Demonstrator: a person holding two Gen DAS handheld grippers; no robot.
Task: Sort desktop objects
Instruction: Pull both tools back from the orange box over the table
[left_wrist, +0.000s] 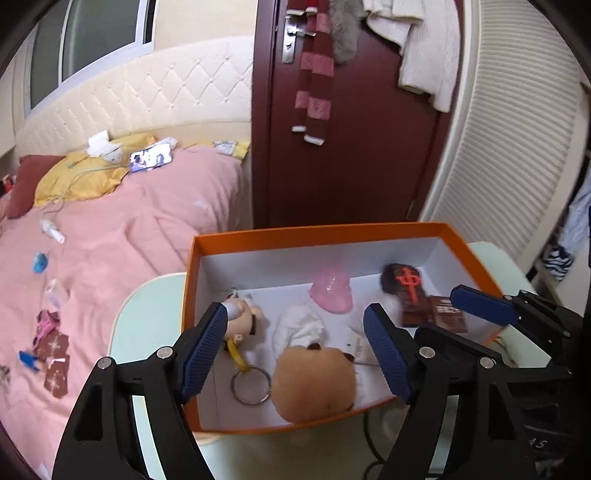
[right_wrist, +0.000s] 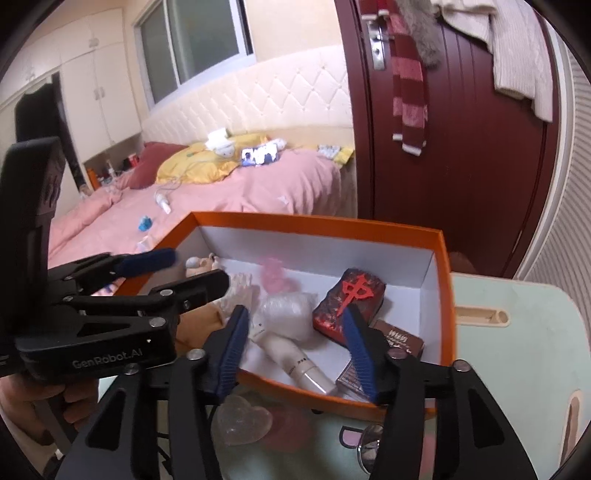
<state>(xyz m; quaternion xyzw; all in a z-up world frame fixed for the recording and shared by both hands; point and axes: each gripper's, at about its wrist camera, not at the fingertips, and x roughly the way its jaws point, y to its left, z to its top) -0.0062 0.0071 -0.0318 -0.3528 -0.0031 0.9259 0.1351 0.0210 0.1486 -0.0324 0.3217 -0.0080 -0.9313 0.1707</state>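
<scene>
Over the pale green surface (right_wrist: 517, 295): orange box (left_wrist: 258, 236) holding plush toy (left_wrist: 314, 384), keyring (left_wrist: 251, 384), pink item (left_wrist: 330, 291), cream tube (right_wrist: 295, 362). Left gripper (left_wrist: 295, 354) and right gripper (right_wrist: 295, 354): fingers spread, empty. Clear heart (right_wrist: 243, 421) lies outside; likely next.

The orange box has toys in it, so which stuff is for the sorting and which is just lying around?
For the sorting:
- orange box
- tan plush toy
- keyring doll
- pink blob
- dark block with a red symbol
- clear heart, outside the box

Just lying around:
- pink bed
- yellow pillow
- striped scarf
- door
</scene>
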